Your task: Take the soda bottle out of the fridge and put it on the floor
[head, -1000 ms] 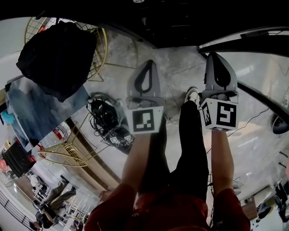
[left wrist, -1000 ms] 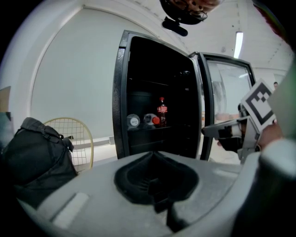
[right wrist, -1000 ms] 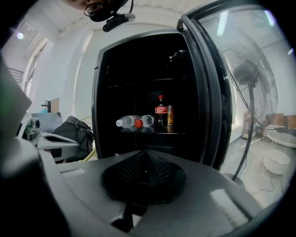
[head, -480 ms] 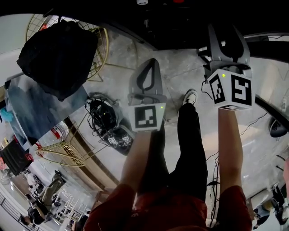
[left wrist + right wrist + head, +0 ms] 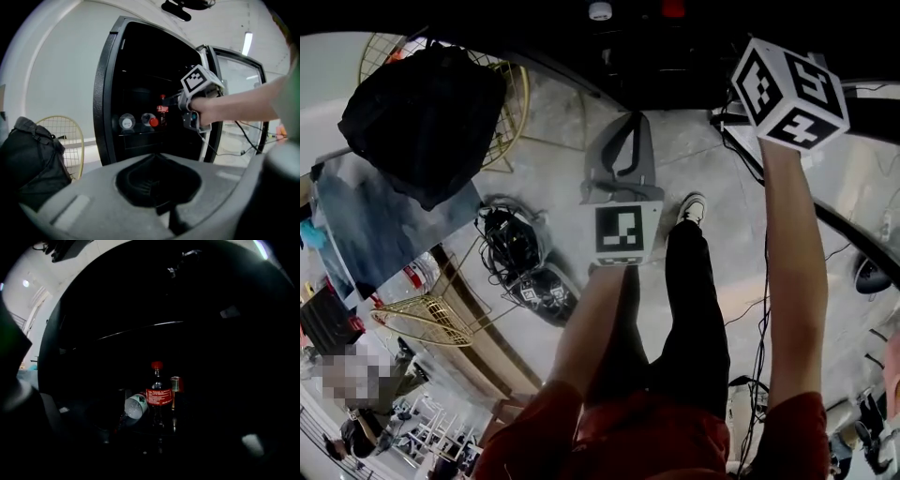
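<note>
Soda bottle (image 5: 158, 395) noted upright on shelf inside dark fridge (image 5: 104, 103), red cap on top; tipped can (image 5: 133, 407) lying just beside it. Right gripper (image 5: 190, 112) held at fridge opening, well short of bottle; jaws spread (only dimly made out at frame edges), nothing grasped. Left gripper (image 5: 628, 127) held low over floor (image 5: 694, 150), jaws clenched together, empty. Fridge door (image 5: 236, 93) swung open.
</note>
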`<state>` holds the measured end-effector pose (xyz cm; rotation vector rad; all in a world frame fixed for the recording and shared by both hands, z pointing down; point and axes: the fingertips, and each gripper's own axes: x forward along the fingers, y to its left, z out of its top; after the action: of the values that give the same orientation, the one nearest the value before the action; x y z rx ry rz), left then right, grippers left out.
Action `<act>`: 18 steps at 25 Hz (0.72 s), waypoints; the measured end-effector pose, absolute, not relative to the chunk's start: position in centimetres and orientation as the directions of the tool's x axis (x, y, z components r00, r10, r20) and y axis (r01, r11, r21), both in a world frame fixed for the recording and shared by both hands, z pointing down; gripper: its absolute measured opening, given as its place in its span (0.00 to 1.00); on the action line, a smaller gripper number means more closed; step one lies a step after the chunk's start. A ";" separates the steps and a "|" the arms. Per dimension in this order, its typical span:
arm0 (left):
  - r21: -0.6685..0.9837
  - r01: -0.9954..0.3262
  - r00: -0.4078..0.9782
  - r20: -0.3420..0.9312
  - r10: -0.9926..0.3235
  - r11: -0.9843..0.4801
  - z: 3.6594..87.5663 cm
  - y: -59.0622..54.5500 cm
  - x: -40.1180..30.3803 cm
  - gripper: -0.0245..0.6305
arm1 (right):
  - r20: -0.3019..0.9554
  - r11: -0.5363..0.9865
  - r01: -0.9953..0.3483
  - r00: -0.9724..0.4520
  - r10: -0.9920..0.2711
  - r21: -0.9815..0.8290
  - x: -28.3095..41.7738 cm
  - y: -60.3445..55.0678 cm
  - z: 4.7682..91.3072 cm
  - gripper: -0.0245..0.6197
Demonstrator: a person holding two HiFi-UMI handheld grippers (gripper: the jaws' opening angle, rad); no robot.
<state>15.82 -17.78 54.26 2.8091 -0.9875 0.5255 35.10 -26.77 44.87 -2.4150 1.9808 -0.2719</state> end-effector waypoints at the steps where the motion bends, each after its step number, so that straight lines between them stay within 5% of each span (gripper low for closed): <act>1: -0.009 -0.622 0.728 0.362 -0.582 -0.783 54.3 -17.7 16.0 0.04 | 0.131 -0.204 -0.971 0.188 -0.973 -0.124 35.6 -27.5 44.9 0.54; 18: 0.030 -0.619 0.716 0.432 -0.549 -0.785 55.0 -18.7 16.4 0.04 | 0.214 -0.191 -0.978 0.170 -0.962 -0.083 38.7 -34.5 45.1 0.57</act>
<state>16.44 -18.68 55.04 2.7480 -0.9437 0.6098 38.75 -34.54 45.13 -2.4577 2.0420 -0.3524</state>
